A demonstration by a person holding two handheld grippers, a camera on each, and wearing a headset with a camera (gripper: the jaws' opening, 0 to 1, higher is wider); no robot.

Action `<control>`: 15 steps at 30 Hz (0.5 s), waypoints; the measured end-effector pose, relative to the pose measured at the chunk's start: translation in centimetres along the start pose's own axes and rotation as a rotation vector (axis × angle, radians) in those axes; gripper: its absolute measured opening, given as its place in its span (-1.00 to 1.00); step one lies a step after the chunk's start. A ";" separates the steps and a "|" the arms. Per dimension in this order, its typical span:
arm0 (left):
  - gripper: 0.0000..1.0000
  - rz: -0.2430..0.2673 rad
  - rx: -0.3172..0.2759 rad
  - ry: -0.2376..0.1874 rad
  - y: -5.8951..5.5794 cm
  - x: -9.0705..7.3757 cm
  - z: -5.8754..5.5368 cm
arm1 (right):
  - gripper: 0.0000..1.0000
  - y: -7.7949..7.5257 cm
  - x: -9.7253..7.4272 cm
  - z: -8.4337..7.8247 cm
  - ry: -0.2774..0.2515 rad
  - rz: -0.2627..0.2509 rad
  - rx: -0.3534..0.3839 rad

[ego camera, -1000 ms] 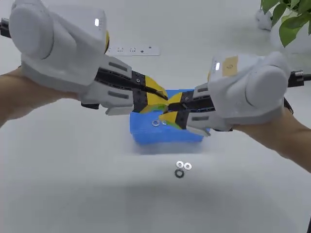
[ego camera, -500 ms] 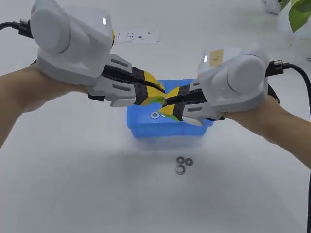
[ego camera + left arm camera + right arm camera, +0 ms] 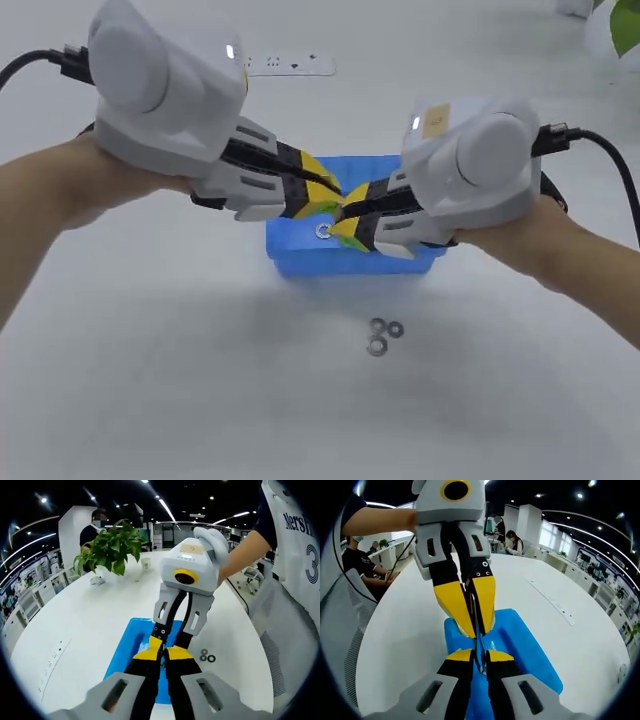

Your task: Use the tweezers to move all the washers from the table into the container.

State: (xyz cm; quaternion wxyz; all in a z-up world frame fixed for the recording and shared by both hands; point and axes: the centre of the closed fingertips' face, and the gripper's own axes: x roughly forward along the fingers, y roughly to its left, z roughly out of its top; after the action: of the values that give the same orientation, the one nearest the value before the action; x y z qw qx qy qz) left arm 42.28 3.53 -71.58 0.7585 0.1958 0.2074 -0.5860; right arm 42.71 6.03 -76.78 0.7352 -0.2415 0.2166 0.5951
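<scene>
**Inspector:** How is the left side posed?

**Surveyor:** The left gripper [image 3: 327,196] is held in from the left and angled down towards the centre. Its white moulded shell is grasped from behind by a hand [image 3: 110,188]. Its black fingers [image 3: 150,655], capped in yellow, are clenched on the tweezers [image 3: 479,649]. These are seen edge-on as a thin metal strip in the right gripper view.

**Inspector:** What is noted at the middle?

**Surveyor:** A blue rectangular container [image 3: 300,258] with smooth walls is set on the matt white desk [image 3: 200,390], directly beneath the fingertips. One flat metal washer [image 3: 322,231] is seen lying inside it. Three more washers [image 3: 383,335], small flat rings, are clustered close together on the desk, just in front of the container on the person's side.

**Inspector:** And the right side?

**Surveyor:** The right gripper [image 3: 346,219] is brought in from the right and met tip to tip with the left one above the container. Its fingers [image 3: 459,656] are likewise clamped on the tweezers.
</scene>
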 end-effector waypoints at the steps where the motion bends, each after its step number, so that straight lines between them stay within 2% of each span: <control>1: -0.86 -0.001 -0.001 0.001 0.0 0.0 0.0 | -0.78 0.0 0.0 0.0 -0.002 0.003 0.004; 9: -0.86 -0.011 0.019 0.007 -0.6 -0.1 0.4 | -0.77 0.4 -0.3 0.2 0.000 0.007 0.008; 15: -0.86 -0.020 0.049 0.007 -1.2 -0.6 1.0 | -0.77 0.7 -0.9 0.7 -0.006 0.004 -0.024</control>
State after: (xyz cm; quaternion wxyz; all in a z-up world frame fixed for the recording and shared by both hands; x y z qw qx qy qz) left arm 41.05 3.16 -70.49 0.7466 0.2145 0.1976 -0.5979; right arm 41.89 5.87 -75.73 0.7317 -0.2483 0.2079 0.5999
